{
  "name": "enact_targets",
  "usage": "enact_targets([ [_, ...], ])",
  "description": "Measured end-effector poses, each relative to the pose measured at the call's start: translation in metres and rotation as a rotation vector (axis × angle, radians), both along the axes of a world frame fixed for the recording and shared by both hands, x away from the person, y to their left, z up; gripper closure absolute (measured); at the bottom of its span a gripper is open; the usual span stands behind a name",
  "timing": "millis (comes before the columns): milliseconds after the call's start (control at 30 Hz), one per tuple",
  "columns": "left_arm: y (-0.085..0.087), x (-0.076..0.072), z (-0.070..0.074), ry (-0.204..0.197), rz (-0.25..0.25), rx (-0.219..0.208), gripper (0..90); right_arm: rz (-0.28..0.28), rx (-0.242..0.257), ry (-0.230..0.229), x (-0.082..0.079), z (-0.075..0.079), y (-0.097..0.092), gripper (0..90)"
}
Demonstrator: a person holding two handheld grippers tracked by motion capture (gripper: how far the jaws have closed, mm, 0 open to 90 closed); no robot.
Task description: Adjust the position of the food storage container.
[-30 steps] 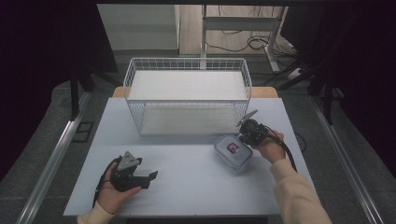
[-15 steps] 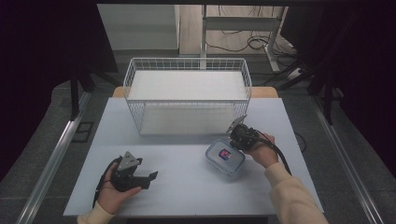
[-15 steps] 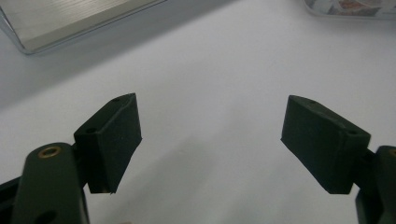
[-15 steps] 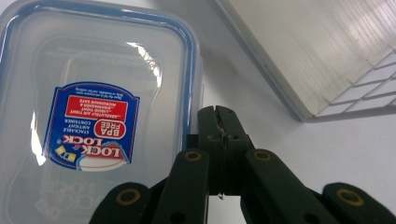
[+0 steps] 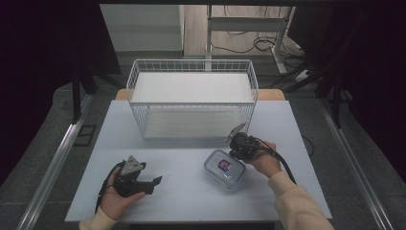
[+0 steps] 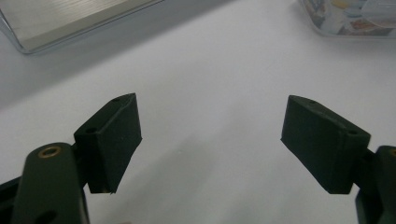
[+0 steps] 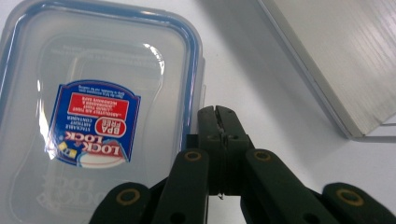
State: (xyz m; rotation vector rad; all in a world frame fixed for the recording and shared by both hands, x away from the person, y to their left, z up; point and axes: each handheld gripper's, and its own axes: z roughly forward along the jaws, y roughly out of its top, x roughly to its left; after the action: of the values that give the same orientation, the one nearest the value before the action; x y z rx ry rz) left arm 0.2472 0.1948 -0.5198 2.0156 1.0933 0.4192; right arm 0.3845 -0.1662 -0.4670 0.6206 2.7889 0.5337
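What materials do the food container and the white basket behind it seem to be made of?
The food container looks like clear, glossy plastic: the table shows through it, light glints on the lid, and a blue seal runs around the rim. The basket looks like thin metal wire with a white coating, judging by its open grid walls; its floor seems a pale, matte panel.
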Motion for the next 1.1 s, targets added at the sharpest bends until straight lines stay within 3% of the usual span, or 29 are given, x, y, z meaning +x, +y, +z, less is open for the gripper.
enact_targets([
  [200, 0.000, 0.000, 0.000, 0.001, -0.004, 0.003, 19.4, -0.022, 0.025, -0.002, 0.014, 0.007, 0.008, 89.8],
  [433, 0.000, 0.000, -0.001, 0.002, -0.006, 0.005, 19.5, 0.024, -0.013, 0.019, 0.020, 0.002, 0.030, 89.8],
  [500, 0.000, 0.000, -0.001, 0.004, -0.008, 0.006, 19.5, 0.040, -0.036, 0.006, 0.020, 0.001, 0.035, 89.9],
  [633, 0.000, 0.000, -0.001, 0.004, -0.010, 0.007, 19.5, 0.070, -0.035, 0.013, 0.018, 0.003, 0.040, 89.8],
  [967, -0.001, 0.000, -0.001, 0.007, -0.012, 0.010, 19.5, 0.213, -0.047, 0.036, -0.004, 0.000, 0.077, 89.8],
  [1100, 0.000, 0.000, -0.001, 0.006, -0.011, 0.007, 19.5, 0.234, -0.053, 0.036, -0.008, -0.002, 0.084, 89.8],
])
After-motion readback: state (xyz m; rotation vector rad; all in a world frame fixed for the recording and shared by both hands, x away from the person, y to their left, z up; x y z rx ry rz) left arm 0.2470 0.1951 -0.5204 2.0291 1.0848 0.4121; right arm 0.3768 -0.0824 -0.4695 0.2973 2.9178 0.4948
